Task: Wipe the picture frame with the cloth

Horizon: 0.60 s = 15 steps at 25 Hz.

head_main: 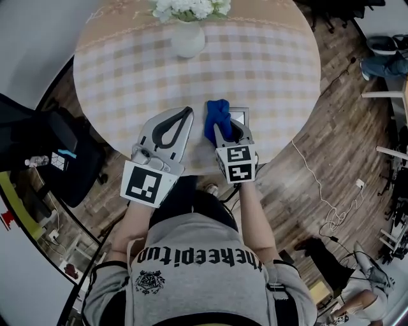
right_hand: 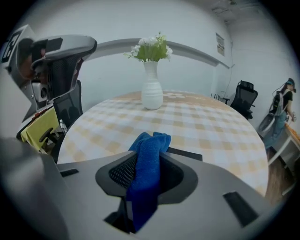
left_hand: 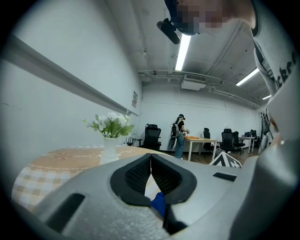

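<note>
The right tongs are clamped on a blue cloth. Its bunched top pokes out past the tips, and its tail hangs down between the pads in the right gripper view. The picture frame lies on the checked tabletop just beyond, mostly covered by cloth and tongs (only a corner and a dark edge show). The left tongs are closed tip to tip on nothing, close beside the right pair; whether they touch the tabletop is unclear. A white vase stands at the far side, its flowers cut off by the head view's top edge.
</note>
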Each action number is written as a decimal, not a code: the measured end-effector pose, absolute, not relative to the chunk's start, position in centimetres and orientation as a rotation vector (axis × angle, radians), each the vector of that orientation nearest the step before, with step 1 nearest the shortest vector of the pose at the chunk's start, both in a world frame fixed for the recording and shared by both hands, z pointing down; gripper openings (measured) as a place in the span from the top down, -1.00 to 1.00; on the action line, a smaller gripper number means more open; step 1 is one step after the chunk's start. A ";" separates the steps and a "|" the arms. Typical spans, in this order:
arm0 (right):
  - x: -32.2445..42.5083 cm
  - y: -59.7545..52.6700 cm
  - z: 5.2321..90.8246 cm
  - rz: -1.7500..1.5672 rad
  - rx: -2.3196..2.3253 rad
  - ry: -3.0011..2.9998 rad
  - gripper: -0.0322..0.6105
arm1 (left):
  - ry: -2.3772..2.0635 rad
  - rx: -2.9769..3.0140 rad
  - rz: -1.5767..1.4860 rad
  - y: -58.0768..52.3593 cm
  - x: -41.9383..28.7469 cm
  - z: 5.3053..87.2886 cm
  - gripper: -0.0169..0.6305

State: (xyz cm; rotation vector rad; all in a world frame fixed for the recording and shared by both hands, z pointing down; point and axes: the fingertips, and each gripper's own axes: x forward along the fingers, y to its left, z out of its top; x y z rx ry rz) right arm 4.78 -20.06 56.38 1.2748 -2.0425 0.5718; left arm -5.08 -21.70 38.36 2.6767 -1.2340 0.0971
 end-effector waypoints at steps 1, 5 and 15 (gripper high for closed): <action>4.9 -20.1 56.4 0.578 1.277 -2.036 0.51 | -1.236 2.674 0.096 -21.7 -5.2 38.4 0.90; 6.1 -20.3 56.6 0.592 1.307 -1.988 0.52 | -1.238 2.672 0.091 -21.8 -5.3 38.4 0.90; 9.8 -20.8 56.8 0.584 1.374 -1.890 0.52 | -1.226 2.677 0.082 -22.1 -4.8 38.3 0.90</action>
